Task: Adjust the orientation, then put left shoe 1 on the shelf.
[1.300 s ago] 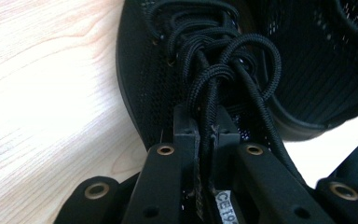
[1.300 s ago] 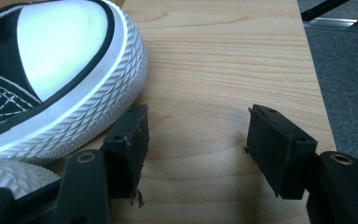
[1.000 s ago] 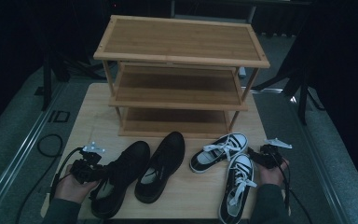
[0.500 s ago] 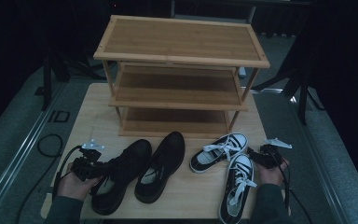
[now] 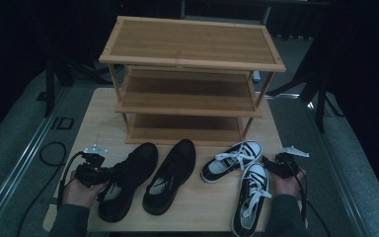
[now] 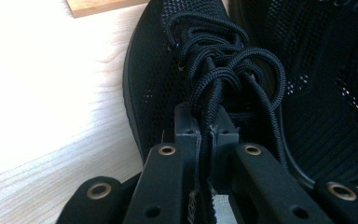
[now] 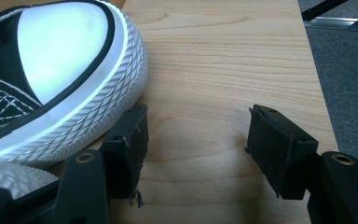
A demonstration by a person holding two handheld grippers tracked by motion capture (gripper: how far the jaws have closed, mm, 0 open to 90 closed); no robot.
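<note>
Here, left tool [image 6: 204,135] pinching black shoe [image 5: 128,180] laces, right tool [image 7: 196,144] wide beside sneaker toe [image 7: 65,70], rack [image 5: 190,79] seemingly well behind.

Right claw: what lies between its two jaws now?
Only bare wooden table, seen in the right gripper view. The right claw stands open, and the white rubber toe of the sneaker sits just outside one jaw.

Left black two-jaw gripper [image 5: 94,173] held low in the left hand [image 5: 79,190], fingers [image 6: 186,128] pressed together on black laces. Right black two-jaw gripper [image 5: 276,165] gripped by the right hand [image 5: 288,182], fingers [image 7: 130,135] spread wide apart, nothing between them.
</note>
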